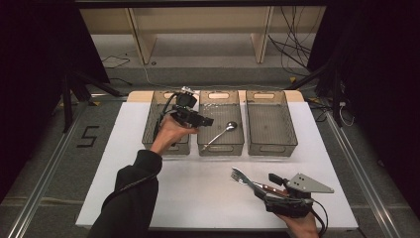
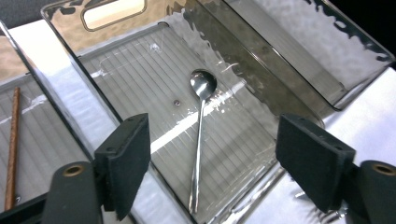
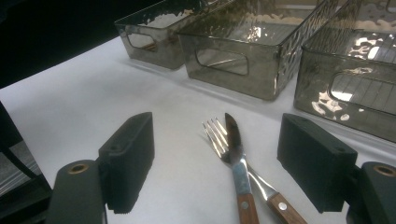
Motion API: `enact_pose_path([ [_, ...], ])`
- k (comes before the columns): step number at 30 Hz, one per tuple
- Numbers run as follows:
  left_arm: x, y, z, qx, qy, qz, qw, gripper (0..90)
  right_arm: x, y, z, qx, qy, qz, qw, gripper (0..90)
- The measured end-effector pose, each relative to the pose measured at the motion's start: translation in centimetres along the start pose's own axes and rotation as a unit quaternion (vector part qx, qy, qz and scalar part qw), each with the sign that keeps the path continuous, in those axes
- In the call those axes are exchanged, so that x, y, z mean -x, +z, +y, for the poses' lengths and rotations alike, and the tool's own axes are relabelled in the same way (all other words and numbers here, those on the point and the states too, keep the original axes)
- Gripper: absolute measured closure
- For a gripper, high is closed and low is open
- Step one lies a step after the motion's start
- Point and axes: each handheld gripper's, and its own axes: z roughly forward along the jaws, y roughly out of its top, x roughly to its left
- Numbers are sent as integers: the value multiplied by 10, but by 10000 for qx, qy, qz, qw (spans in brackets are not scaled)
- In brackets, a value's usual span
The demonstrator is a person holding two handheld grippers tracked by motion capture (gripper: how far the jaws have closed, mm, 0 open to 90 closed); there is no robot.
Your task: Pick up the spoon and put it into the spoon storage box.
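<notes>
A metal spoon (image 1: 220, 134) lies at a slant in the middle smoked bin (image 1: 220, 148), bowl toward the far end. My left gripper (image 1: 208, 120) hovers above that bin's left wall. Its jaws are wide apart in the left gripper view, the spoon (image 2: 198, 140) lying below them untouched. A fork (image 1: 240, 175) and a wood-handled knife (image 1: 274, 189) rest crossed on the white table (image 1: 198, 183). My right gripper (image 1: 265, 187) sits at their handle end. In the right gripper view the fork (image 3: 215, 135) and knife (image 3: 236, 154) lie between its open pads without contact.
The left bin (image 1: 148, 131) holds a thin brown wooden piece (image 2: 13, 144). The right bin (image 1: 271, 121) stands beside the middle one at the table's far side. Beyond are a wooden shelf frame (image 1: 143, 39), cables and stand legs.
</notes>
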Motion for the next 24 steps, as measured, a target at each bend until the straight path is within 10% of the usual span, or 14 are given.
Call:
enact_pose_path([
  [24, 9, -40, -57, 548, 136, -397, 9976, 165, -1, 1, 0, -34, -14, -7, 10000, 280],
])
